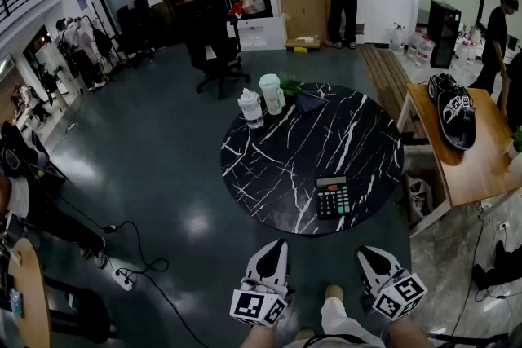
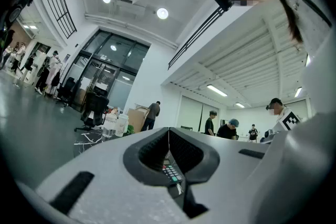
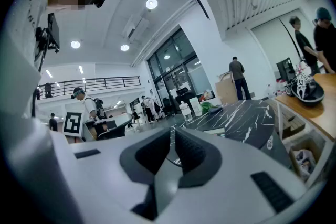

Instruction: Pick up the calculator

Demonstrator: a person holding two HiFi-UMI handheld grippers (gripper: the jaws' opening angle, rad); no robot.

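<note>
You have two grippers low in the head view, the left gripper (image 1: 276, 247) and the right gripper (image 1: 367, 253), both short of the table's near edge. One calculator (image 1: 333, 197) lies flat on the round table (image 1: 326, 134), near the rim closest to you and well apart from both grippers. It is a dark rectangular slab with a pale display strip above rows of keys. The tabletop is glossy black stone with white veins.

At the table's far side stand two lidded containers, a clear one (image 1: 251, 108) and a pale one (image 1: 271, 93) just beside it, with one leafy green sprig (image 1: 291, 84) near them. To your right is a wooden table (image 1: 473, 167).

Your left gripper (image 2: 169, 132) has its ribbed dark pads meeting at the tips, gripping nothing. Below the tips, that view catches a strip of the calculator's (image 2: 170, 172) keys. Your right gripper (image 3: 172, 136) has its jaws a narrow slit apart, with nothing between them. Its view shows the table (image 3: 241, 113) side-on. Only the head view shows the whole calculator.
</note>
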